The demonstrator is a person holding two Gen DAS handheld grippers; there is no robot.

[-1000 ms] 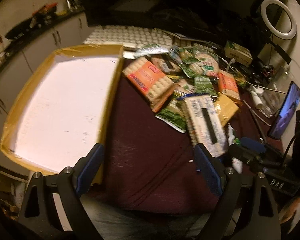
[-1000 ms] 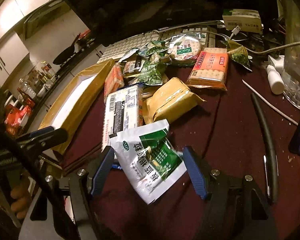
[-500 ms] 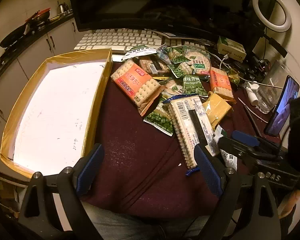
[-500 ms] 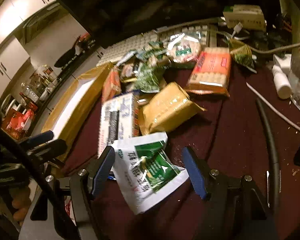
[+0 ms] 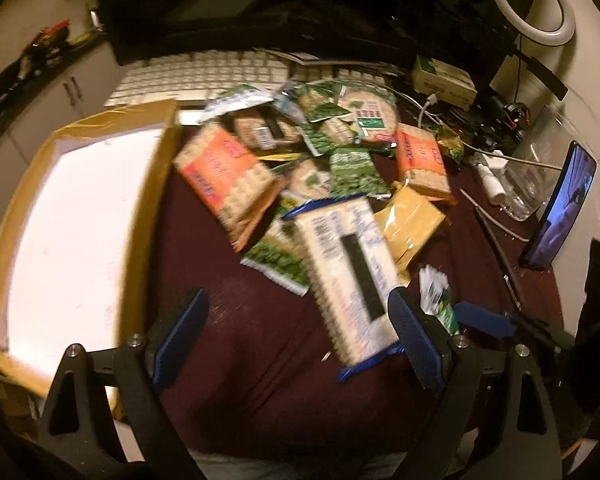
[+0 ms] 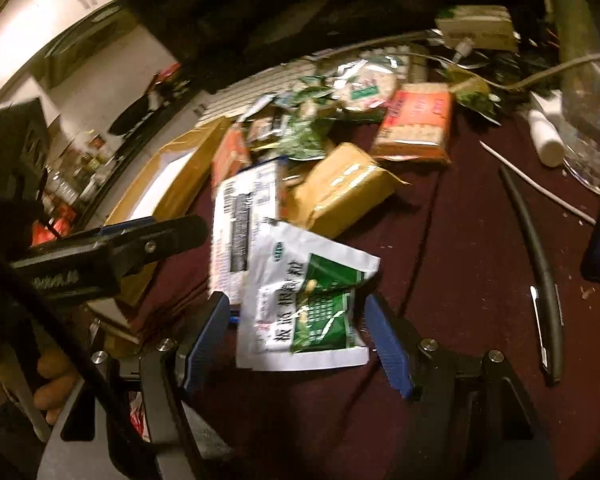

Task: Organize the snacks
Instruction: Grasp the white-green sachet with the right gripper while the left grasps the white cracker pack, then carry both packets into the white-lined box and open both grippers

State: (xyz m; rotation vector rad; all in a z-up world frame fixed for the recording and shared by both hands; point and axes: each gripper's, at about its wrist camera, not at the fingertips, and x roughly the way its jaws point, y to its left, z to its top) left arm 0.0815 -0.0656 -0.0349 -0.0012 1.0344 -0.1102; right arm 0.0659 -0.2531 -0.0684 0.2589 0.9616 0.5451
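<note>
A heap of snack packs lies on the maroon cloth (image 5: 228, 320): an orange cracker pack (image 5: 226, 176), a long white cracker pack (image 5: 350, 276), a yellow pack (image 5: 410, 222) and several green pouches. An open cardboard box (image 5: 72, 236) with a white inside stands at the left. My left gripper (image 5: 296, 340) is open above the cloth, its right finger by the white pack's near end. My right gripper (image 6: 296, 336) is open, with a white-and-green sachet (image 6: 304, 300) between its fingers. The left gripper also shows in the right wrist view (image 6: 112, 248).
A white keyboard (image 5: 220, 76) and a dark monitor (image 5: 260, 4) stand behind the heap. A phone (image 5: 560, 208), a ring light (image 5: 532, 4), cables, a white bottle (image 6: 544, 136) and a black pen (image 6: 540, 272) sit at the right.
The left gripper has moved forward and right toward the long white pack. The right gripper has closed in on the white-and-green sachet, which now sits deeper between its fingers.
</note>
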